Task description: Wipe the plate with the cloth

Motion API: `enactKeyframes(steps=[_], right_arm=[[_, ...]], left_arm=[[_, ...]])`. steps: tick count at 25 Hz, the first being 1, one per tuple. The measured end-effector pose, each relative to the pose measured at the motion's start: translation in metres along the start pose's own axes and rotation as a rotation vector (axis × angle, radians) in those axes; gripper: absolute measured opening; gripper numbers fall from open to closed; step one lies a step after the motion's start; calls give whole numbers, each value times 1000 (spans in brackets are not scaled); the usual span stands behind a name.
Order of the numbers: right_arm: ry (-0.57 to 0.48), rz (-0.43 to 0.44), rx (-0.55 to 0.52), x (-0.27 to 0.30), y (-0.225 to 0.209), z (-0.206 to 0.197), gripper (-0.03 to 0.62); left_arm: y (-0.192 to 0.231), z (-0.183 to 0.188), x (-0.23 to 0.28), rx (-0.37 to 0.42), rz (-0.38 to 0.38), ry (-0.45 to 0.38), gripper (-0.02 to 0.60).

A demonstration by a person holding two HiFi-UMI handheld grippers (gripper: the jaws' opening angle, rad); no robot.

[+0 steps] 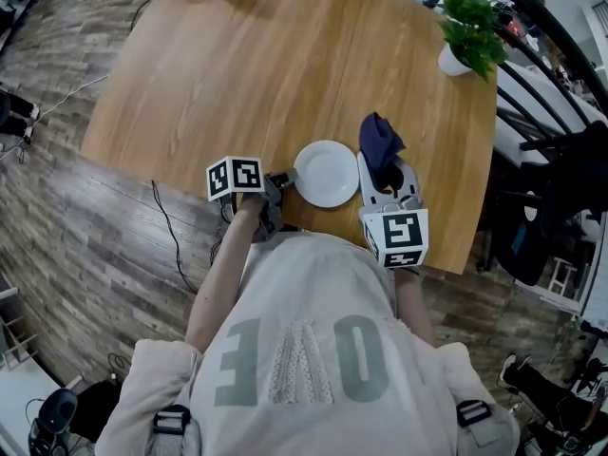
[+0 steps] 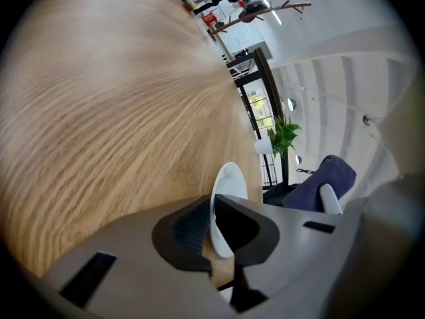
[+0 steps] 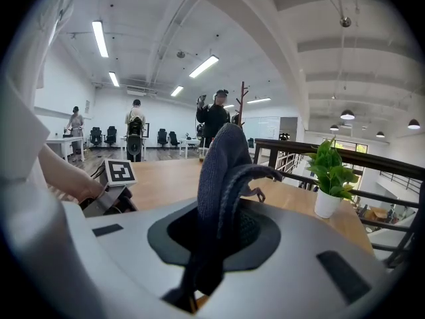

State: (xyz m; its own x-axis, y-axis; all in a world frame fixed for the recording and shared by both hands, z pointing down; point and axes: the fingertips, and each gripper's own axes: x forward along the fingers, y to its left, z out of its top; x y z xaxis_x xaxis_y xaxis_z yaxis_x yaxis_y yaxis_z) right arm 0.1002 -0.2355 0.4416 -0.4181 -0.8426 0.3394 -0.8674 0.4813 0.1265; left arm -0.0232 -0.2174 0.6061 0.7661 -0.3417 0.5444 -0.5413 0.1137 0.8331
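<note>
Plate [image 1: 326, 173] near table [image 1: 247, 74] edge; cloth [image 1: 380, 141] just beside; potted plant [image 1: 470, 31] well apart.

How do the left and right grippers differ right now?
The left gripper pinches the rim of the white plate; the right gripper clamps the dark blue cloth. In the head view, the left gripper sits at the plate's left edge, the right gripper at its right. Both are shut on something.
</note>
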Motion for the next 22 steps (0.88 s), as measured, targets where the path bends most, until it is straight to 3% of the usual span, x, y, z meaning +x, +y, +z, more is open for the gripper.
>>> enactKeyframes(steps=[5, 12, 16, 22], right_arm=[[72, 12, -86, 4, -2, -12, 57], [508, 275, -665, 29, 10, -112, 57], [636, 386, -740, 39, 12, -146, 57], [665, 401, -782, 45, 15, -149, 57]], left_arm=[[0, 2, 1, 8, 8, -1, 31], [1, -1, 2, 19, 5, -5, 29], [1, -1, 2, 26, 8, -7, 28], [1, 2, 2, 14, 3, -24, 26]])
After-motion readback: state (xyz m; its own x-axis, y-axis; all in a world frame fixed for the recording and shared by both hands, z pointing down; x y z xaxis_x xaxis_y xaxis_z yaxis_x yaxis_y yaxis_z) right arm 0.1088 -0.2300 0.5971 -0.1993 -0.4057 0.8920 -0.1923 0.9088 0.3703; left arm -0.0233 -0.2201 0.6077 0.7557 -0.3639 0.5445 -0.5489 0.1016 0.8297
